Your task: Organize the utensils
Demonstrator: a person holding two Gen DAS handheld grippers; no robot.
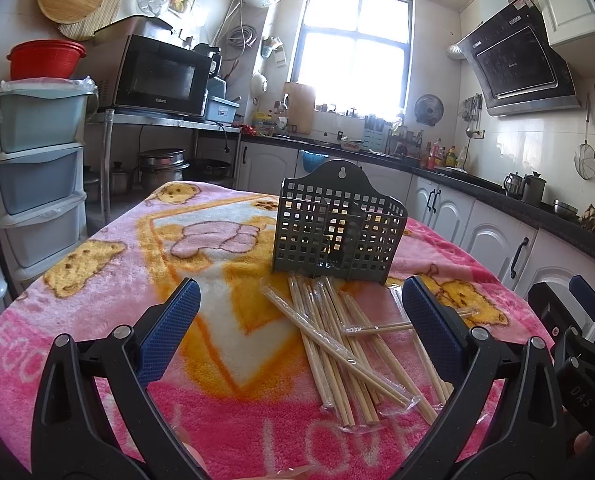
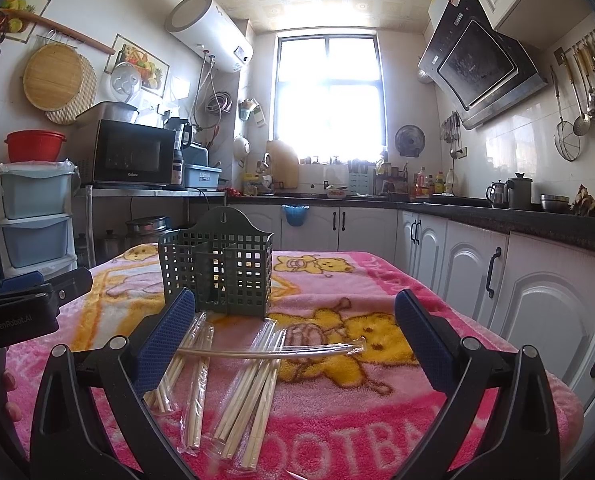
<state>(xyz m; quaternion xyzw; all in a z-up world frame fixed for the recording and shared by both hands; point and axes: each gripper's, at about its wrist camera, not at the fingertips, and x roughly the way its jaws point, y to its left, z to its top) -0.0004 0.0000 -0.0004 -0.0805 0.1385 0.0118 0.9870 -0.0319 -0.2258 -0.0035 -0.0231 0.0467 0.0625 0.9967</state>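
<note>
A sunlit kitchen surrounds me: a bright window [image 2: 328, 92] at the far end, white cabinets [image 2: 473, 264] under a dark counter along the right wall, a slanted range hood [image 2: 481, 72] above it and a white water heater [image 2: 209, 32] high on the left. Ladles and strainers [image 2: 585, 100] hang on the tiled wall. At left, a black microwave [image 2: 131, 152] marked "Galanz" sits on a metal shelf beside stacked plastic drawers [image 2: 33, 216] topped by a red basin [image 2: 34, 145].

The desk in front of me is covered by a pink fleece blanket [image 2: 337, 420] printed with yellow bears and the lettering "FOOTBA", cut off by my hand-held gripper; the left wrist view shows "LOVE" on it.

A dark green perforated utensil holder [image 2: 217, 268] stands upright on the blanket. Just in front of it lie the wrapped wooden chopsticks [image 1: 345, 340], scattered in a loose, crisscrossed pile, one pair [image 2: 269, 352] lying across the others.

My left hand-held gripper [image 1: 301, 308] hovers wide apart above the pile, gripping nothing. My right hand-held gripper [image 2: 293, 320] is likewise spread wide and empty over the chopsticks. The left unit's body, seen from the right wrist, reads "GenRobot.AI"; the right unit's shows "DAS".
</note>
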